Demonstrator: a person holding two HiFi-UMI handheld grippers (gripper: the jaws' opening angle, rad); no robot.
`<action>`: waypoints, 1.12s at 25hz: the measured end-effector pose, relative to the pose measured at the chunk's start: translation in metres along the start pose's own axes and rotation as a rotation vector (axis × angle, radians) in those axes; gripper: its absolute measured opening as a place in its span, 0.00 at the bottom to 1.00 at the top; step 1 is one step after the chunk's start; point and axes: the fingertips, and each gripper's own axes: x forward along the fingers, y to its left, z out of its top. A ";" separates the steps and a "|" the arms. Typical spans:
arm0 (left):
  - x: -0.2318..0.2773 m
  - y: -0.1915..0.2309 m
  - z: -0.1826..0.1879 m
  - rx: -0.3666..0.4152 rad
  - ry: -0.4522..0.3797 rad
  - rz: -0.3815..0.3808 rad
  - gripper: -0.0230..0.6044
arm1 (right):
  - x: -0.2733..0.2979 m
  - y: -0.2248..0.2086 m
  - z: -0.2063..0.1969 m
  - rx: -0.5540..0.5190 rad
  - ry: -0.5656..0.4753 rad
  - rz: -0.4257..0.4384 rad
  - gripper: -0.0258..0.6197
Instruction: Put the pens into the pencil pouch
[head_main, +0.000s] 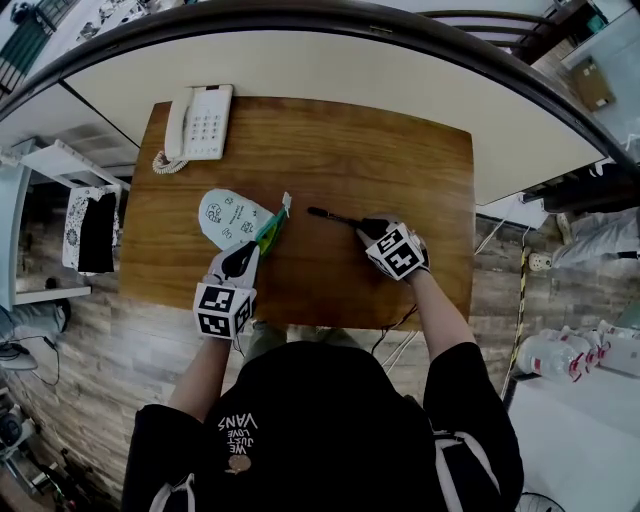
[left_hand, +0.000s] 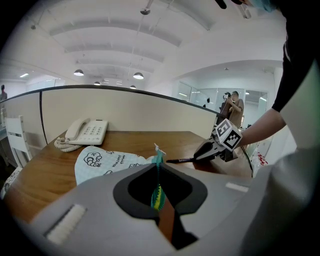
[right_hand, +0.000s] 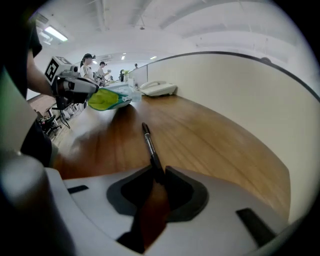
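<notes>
Nearest the head camera, the person's black-shirted shoulders (head_main: 320, 410) fill the lower middle of the frame, with both forearms reaching up-frame onto the wooden worktop (head_main: 410, 160).

Left claw (left_hand: 159, 169), left of centre: I read its jaws as closed to a slit, pinching the teal-and-yellow zip edge of the pencil pouch (head_main: 228, 214). The pouch is pale with printed doodles. Its body lies on the wood left of centre, and its gripped end points right. From the right gripper view that end looks raised, and yellow-green lining shows there.

Right claw (right_hand: 157, 172), right of centre: the jaws are drawn in on one end of a black pen (right_hand: 148, 142), with both pads against it. The rest of the pen sticks out towards the upper left, in line with the pouch's gripped end. Bare wood separates the pen's free tip from the pouch. I cannot tell whether the free tip rests on the wood or clears it.

White telephone (head_main: 200, 122): upper left corner of the worktop, well apart from the pouch.
</notes>
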 end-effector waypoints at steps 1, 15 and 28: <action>0.000 0.000 0.000 -0.003 -0.001 0.003 0.08 | 0.001 0.002 0.000 -0.009 -0.004 -0.001 0.17; 0.008 -0.003 0.004 -0.028 -0.021 -0.007 0.08 | -0.033 0.065 0.004 0.137 -0.164 -0.038 0.14; 0.015 -0.003 0.011 -0.031 -0.026 -0.080 0.08 | -0.041 0.146 0.050 0.129 -0.238 0.045 0.14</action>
